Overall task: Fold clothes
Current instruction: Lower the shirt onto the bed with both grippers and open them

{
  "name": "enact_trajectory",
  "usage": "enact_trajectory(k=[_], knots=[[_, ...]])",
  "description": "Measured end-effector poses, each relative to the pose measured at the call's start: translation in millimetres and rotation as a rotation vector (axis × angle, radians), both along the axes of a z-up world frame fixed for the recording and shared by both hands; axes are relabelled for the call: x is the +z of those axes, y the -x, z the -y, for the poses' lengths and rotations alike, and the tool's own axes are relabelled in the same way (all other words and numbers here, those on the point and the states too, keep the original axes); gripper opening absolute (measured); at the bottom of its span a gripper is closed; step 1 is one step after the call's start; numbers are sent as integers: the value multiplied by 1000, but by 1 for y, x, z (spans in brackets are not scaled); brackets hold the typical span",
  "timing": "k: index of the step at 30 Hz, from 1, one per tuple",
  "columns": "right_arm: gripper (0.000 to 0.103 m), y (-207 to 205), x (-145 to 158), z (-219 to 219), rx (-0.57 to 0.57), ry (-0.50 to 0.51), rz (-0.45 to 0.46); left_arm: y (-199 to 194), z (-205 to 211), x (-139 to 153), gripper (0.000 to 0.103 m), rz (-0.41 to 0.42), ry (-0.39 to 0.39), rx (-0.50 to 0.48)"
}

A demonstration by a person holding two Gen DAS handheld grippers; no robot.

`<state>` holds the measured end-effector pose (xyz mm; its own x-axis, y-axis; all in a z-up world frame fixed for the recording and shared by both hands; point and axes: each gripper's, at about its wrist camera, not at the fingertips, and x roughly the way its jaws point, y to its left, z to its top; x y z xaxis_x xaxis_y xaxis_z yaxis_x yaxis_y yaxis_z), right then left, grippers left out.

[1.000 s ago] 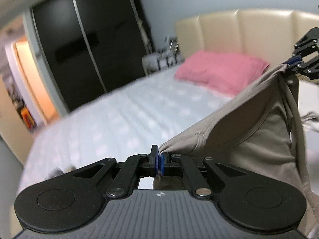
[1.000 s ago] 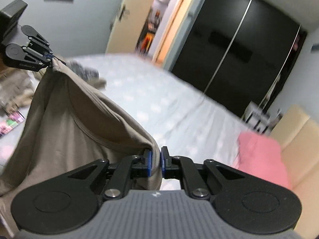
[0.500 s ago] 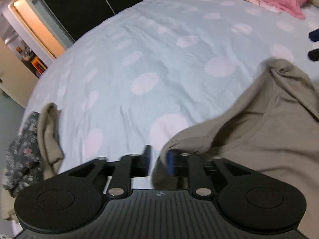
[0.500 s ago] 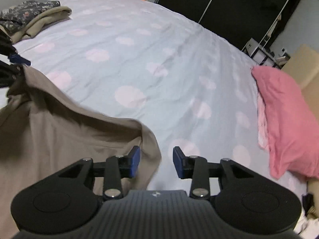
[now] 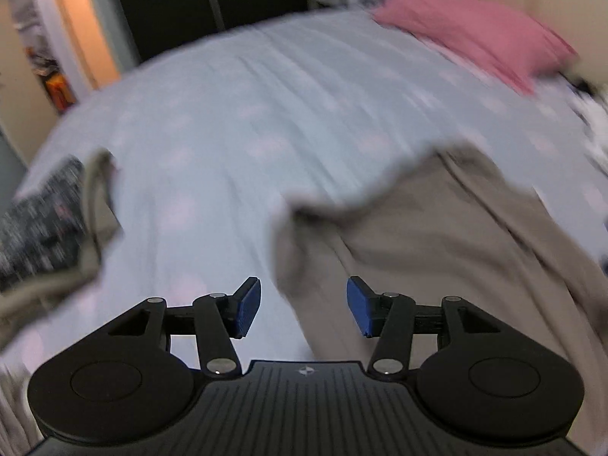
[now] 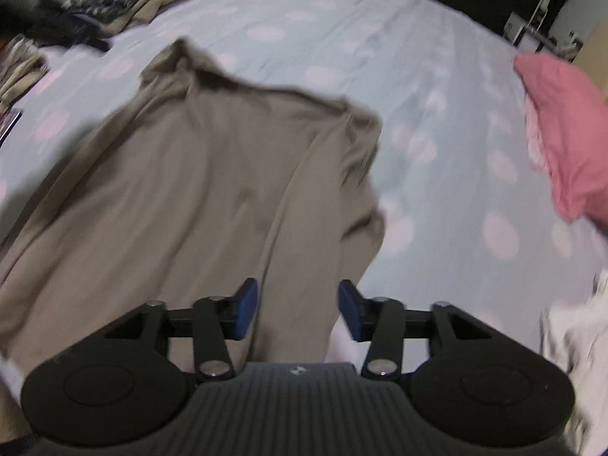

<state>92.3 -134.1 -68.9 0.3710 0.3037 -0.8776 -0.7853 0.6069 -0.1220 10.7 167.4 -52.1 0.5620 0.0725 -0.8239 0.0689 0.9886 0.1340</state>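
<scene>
On my far left a pile [image 5: 45,228] of folded clothes, dark patterned cloth over tan, sits at the edge of the bed [image 5: 235,121].

My left gripper [image 5: 304,309] stands with its jaws apart; they have just been opening, and nothing is pinched between them. The shirt [image 5: 437,250] starts just under its right pad and spreads away to the right and forward, so from this hand the cloth lies ahead and to the right, with bare sheet ahead and to the left.

The shirt is a tan one, spread on the spotted sheet, near me and roughly between my two hands. In the right view the shirt [image 6: 197,190] runs from my side up toward the middle of the bed, long axis pointing away from me, the far edge rumpled and peaked at one corner. Long creases run the same way.

My right gripper [image 6: 298,311] is also spread, its jaws having just been opening, and it grips nothing; the shirt's right side lies below and ahead between the pads. From this hand the cloth reaches forward and off to the left, and its right edge is just ahead.

I judge the right hand nearer the right side and the left hand nearer the left side, so each can take its own side for the first fold.

Farthest right, a pink pillow [image 6: 562,136] lies well apart from the shirt.
</scene>
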Motion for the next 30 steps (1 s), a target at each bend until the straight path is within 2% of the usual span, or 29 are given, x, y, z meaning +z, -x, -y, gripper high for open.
enact_trajectory(k=[4, 7, 10, 14, 16, 18, 19, 20, 21, 24, 26, 28, 29, 30], knots=[[60, 19, -13, 17, -38, 19, -79, 76, 39, -17, 48, -88, 38, -120], [60, 42, -13, 29, -60, 1, -136, 127, 65, -22, 48, -96, 115, -184], [60, 72, -15, 41, -58, -13, -190, 161, 94, -35, 51, -105, 152, -229], [60, 98, -44, 54, -56, 74, -216, 178, 126, -65, 50, -155, 104, -264], [60, 103, -60, 61, -64, 126, -205, 184, 134, -70, 50, -150, 77, -274], [50, 103, -71, 68, -55, 151, -213, 187, 139, -71, 50, -137, 60, -290], [23, 103, -75, 71, -53, 159, -218, 188, 138, -71, 50, -136, 59, -292], [6, 100, -72, 75, -65, 147, -228, 188, 137, -72, 50, -137, 60, -292], [5, 98, -69, 78, -76, 137, -234, 189, 135, -73, 50, -136, 66, -288], [5, 86, -40, 93, -114, 110, -146, 189, 129, -75, 50, -134, 81, -264], [5, 70, -16, 110, -200, 87, -47, 189, 127, -76, 50, -133, 85, -255], [9, 60, -3, 123, -266, 161, 141, 189, 126, -75, 50, -132, 80, -258], [17, 58, -2, 126, -284, 216, 216, 190, 127, -75, 50, -131, 76, -261], [18, 55, -4, 130, -306, 241, 228, 190, 127, -74, 50, -130, 73, -265]])
